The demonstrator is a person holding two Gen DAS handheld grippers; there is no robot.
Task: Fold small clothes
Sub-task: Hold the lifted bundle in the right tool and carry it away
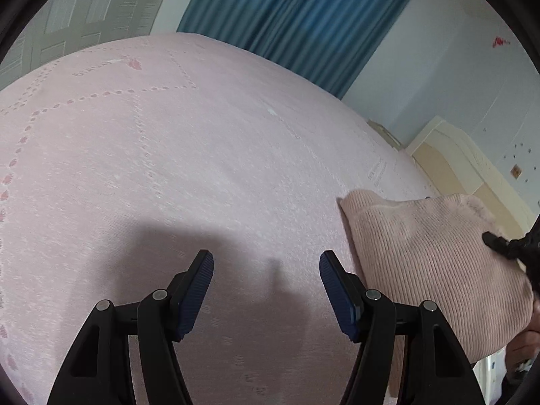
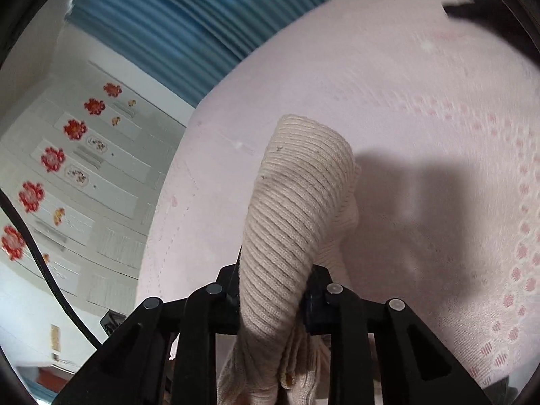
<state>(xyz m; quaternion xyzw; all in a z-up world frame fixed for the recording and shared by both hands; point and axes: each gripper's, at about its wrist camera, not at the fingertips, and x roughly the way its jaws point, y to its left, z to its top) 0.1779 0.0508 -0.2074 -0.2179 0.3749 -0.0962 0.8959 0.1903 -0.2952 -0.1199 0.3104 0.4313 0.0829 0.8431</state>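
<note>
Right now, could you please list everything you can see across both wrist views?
knit garment: one, pale pink ribbed, pinched in the right claw, hanging over the bed
bedspread: one, pink with dotted pattern, covering the bed
curtain: one, blue, behind the bed
wardrobe doors: several panels, white with red flower decals, beside the curtain
headboard: one, cream, at the bed's end
cable: one, black, left edge of the right wrist view
left claw: one, black with blue pads, open over bare bedspread
right claw: one, black, shut on the knit garment
</note>
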